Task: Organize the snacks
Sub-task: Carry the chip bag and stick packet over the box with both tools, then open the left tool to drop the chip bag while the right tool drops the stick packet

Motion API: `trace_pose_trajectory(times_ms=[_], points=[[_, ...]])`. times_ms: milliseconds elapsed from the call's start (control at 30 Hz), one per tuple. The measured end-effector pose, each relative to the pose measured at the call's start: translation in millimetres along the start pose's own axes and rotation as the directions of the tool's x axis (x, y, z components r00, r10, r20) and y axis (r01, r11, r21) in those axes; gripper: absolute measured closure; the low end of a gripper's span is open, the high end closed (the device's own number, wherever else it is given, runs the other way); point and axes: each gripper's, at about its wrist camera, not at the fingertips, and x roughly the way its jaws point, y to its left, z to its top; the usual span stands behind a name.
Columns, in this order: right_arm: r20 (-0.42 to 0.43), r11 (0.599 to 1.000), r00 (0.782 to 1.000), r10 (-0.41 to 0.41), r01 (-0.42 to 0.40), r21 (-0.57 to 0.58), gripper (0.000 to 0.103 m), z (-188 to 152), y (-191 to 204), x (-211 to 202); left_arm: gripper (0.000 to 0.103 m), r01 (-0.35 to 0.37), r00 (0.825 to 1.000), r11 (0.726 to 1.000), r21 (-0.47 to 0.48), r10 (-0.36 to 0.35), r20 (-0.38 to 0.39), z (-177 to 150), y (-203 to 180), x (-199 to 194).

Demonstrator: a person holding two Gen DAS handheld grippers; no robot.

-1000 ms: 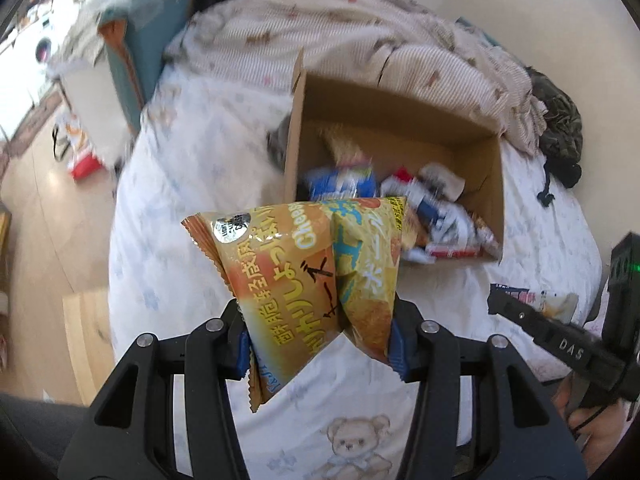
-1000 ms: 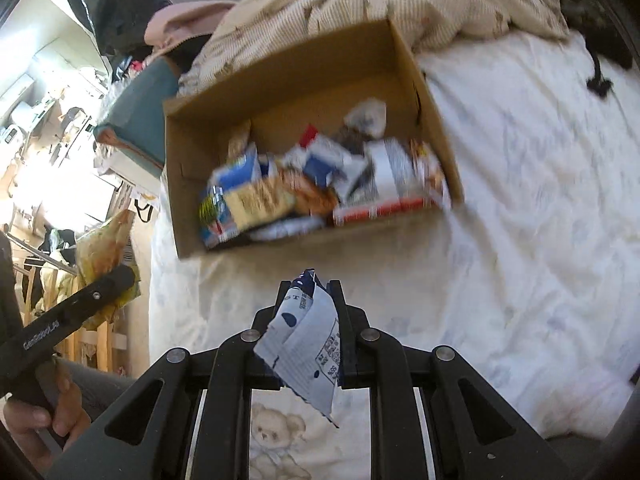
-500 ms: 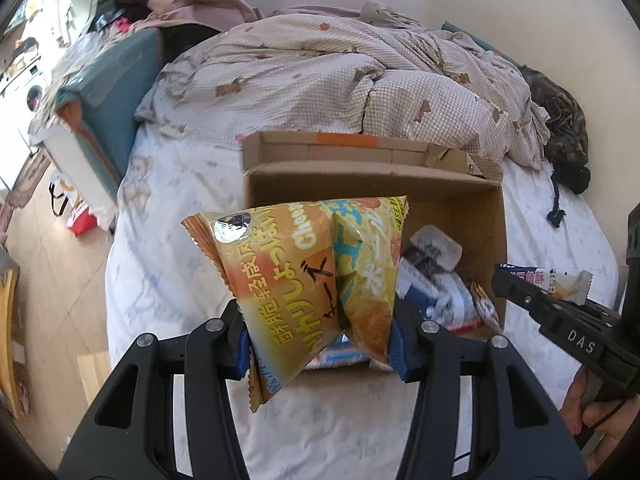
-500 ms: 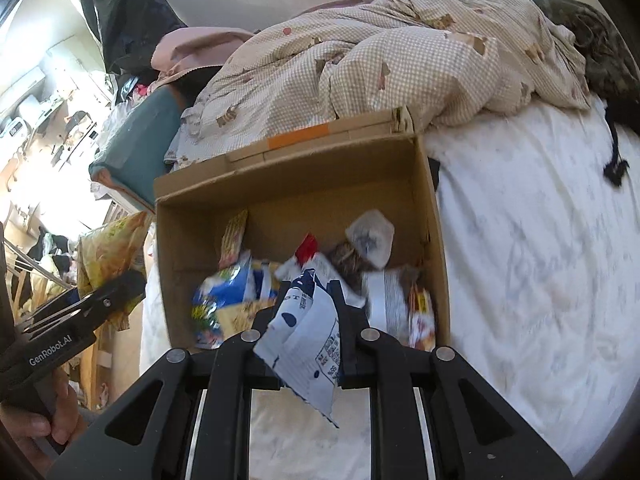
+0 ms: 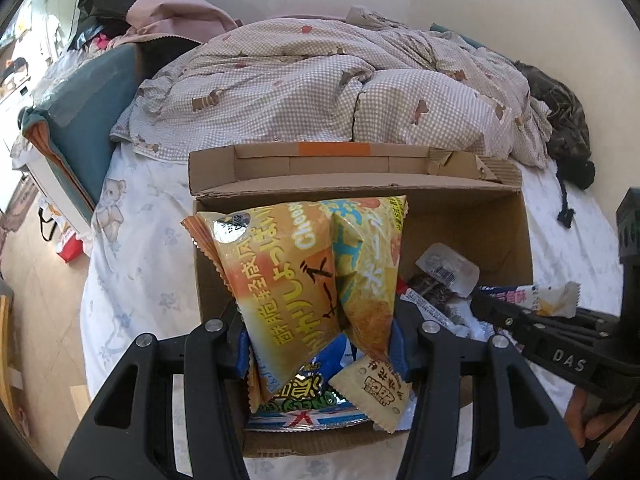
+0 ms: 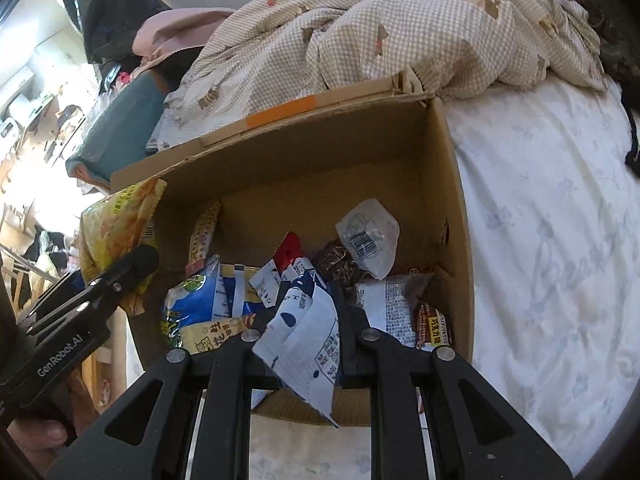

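My left gripper (image 5: 320, 332) is shut on two puffy orange-yellow snack bags (image 5: 288, 276), held over the left part of an open cardboard box (image 5: 516, 224) on the bed. My right gripper (image 6: 308, 320) is shut on a small white-and-blue snack packet (image 6: 308, 340), above the box's near wall (image 6: 456, 184). Several snack packs (image 6: 368, 236) lie on the box floor. The right gripper (image 5: 516, 312) with its packet shows at the right edge of the left wrist view; the left gripper (image 6: 120, 268) with the yellow bags (image 6: 116, 220) appears at the left of the right wrist view.
The box sits on a white bear-print sheet (image 5: 136, 248). A crumpled checked duvet (image 5: 320, 88) lies right behind it. A teal cushion (image 5: 88, 108) stands at the bed's left edge, a dark garment (image 5: 564, 120) at the far right. A hand (image 6: 36, 436) holds the left tool.
Both grippers have moved forward with their packs, from over the sheet in front of the box to above the box itself. The grips have not changed.
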Motion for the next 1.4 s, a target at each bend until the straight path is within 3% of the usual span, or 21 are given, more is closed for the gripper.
trace_pose_trajectory(times_ms=[333, 400, 467, 500, 533, 600, 667, 1033, 1100, 1167, 1400], points=[[0.013, 1.0, 1.0, -0.02, 0.02, 0.02, 0.081, 1, 2, 0, 0.053, 0.005, 1.0, 1.0, -0.024, -0.005, -0.02, 1, 5, 1], [0.029, 1.0, 0.999, -0.018, 0.017, 0.017, 0.067, 2, 3, -3, 0.052, 0.001, 1.0, 1.0, -0.026, -0.002, -0.021, 1, 6, 1], [0.054, 0.999, 0.998, 0.017, -0.019, 0.037, 0.018, 2, 2, -9, 0.052, 0.006, 1.0, 0.999, -0.031, -0.007, -0.024, 1, 6, 0], [0.081, 0.998, 0.996, 0.029, -0.033, 0.049, 0.014, 2, 1, -13, 0.049, 0.005, 1.0, 0.999, -0.032, -0.006, -0.025, 1, 6, 0], [0.115, 0.997, 0.993, 0.036, -0.043, 0.057, 0.013, 2, 0, -18, 0.045, 0.005, 1.0, 0.999, -0.036, -0.006, -0.028, 1, 6, -1], [0.127, 0.997, 0.991, 0.041, -0.048, 0.054, 0.012, 5, 0, -22, 0.014, 0.004, 1.0, 0.999, -0.049, -0.006, -0.027, 1, 6, -4], [0.132, 0.997, 0.99, 0.044, -0.052, 0.065, 0.012, 5, -2, -23, 0.003, 0.002, 1.0, 0.998, -0.069, -0.002, 0.006, 2, 8, -12], [0.161, 0.995, 0.986, 0.052, -0.065, 0.079, 0.012, 6, -5, -41, 0.003, -0.015, 0.996, 0.997, -0.073, 0.021, 0.085, 2, 14, -40], [0.186, 0.997, 0.982, 0.034, -0.047, 0.064, 0.007, 3, -1, -51, 0.003, -0.027, 0.995, 0.997, -0.07, 0.034, 0.095, 0, 16, -48], [0.222, 0.998, 0.975, 0.018, -0.03, 0.05, 0.001, -3, 2, -64, 0.003, -0.023, 0.995, 0.998, -0.066, 0.029, 0.099, -7, 17, -59], [0.288, 1.0, 0.958, -0.014, 0.012, 0.006, 0.0, -30, 14, -101, 0.001, -0.03, 0.993, 0.994, -0.105, 0.041, 0.108, -36, 32, -94]])
